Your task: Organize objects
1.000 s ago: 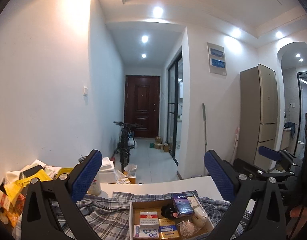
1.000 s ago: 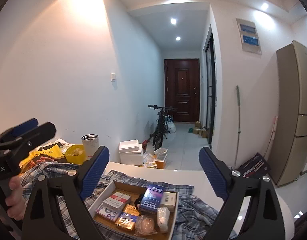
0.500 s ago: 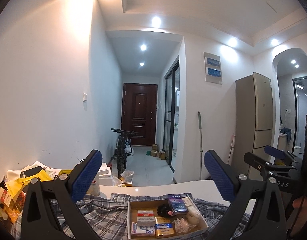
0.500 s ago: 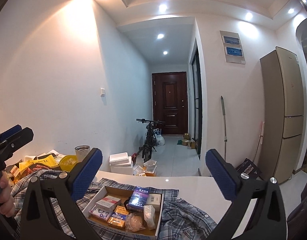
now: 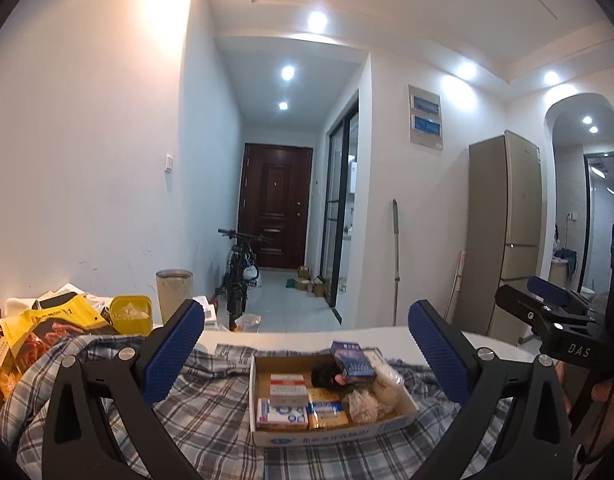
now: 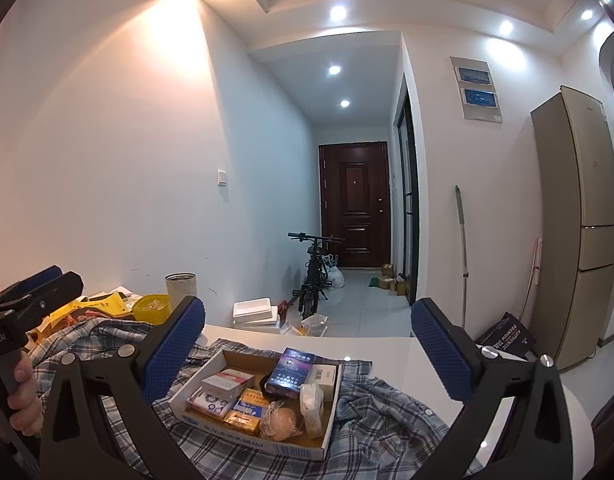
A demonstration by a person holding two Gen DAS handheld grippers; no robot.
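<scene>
Left wrist view: both grippers, left gripper (image 5: 305,354) and right gripper (image 6: 307,350), hovered spread wide, empty, above cardboard box (image 5: 327,434) on plaid shirt (image 5: 211,412) (nothing grasped). Next: descend, pick an item.

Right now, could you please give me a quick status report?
Left gripper open, empty; right gripper likewise. Shallow cardboard box of small packets sits on crumpled plaid shirt, untouched. Nothing between grippers and box.

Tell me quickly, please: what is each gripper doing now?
Left gripper: jaws open, holding nothing.
Right gripper: jaws open, holding nothing.
</scene>
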